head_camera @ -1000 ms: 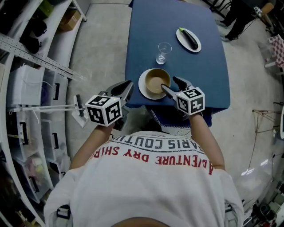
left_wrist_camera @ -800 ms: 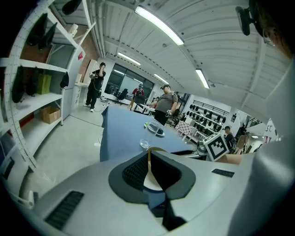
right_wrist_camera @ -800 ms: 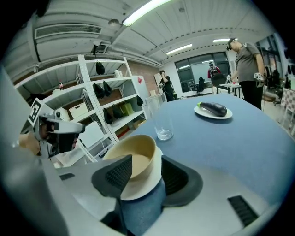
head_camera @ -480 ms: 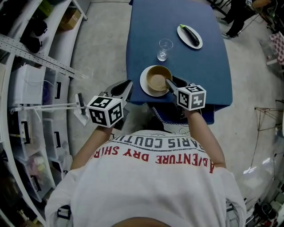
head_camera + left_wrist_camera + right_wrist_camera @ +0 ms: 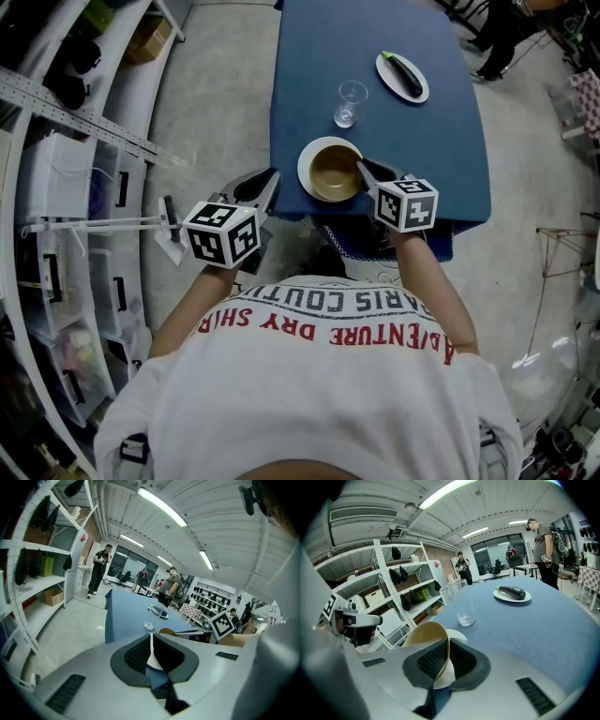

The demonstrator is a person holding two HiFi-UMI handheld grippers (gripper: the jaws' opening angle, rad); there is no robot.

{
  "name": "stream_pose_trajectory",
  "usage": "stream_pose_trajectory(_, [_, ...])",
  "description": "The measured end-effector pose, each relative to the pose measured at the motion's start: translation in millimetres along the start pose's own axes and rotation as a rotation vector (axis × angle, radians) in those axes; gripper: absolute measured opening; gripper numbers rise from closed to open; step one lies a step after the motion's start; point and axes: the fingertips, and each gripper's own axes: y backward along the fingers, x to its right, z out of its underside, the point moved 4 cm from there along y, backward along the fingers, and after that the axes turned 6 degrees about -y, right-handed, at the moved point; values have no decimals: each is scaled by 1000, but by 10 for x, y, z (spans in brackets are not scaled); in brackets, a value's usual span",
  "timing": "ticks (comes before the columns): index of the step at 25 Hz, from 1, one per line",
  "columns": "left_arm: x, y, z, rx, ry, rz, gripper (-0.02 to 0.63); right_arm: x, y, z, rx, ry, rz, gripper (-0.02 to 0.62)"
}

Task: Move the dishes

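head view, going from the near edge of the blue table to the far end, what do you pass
tan bowl with the white plate under it → empty glass → small plate holding the eggplant

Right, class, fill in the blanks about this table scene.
The bowl stands on a white ____. The right gripper is shut on the bowl's ____. The far plate holds an ____. Between the two plates stands a ____.
Missing words: plate; rim, on which the jaws have just closed; eggplant; glass.
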Motion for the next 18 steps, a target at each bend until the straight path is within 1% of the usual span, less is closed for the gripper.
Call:
stream_pose_trajectory(4, [14,-1,-29,5,-4,6,38,-26,57,-54,10,10,-2,32])
stream_pose_trajectory(9, [31,-35,-93,13,-10,14,38,35,169,-216,53,0,4,32])
stream_pose_trajectory(18, [99,-200,-178,17,-17,39,38,520,411,-394,118,-59,102,32])
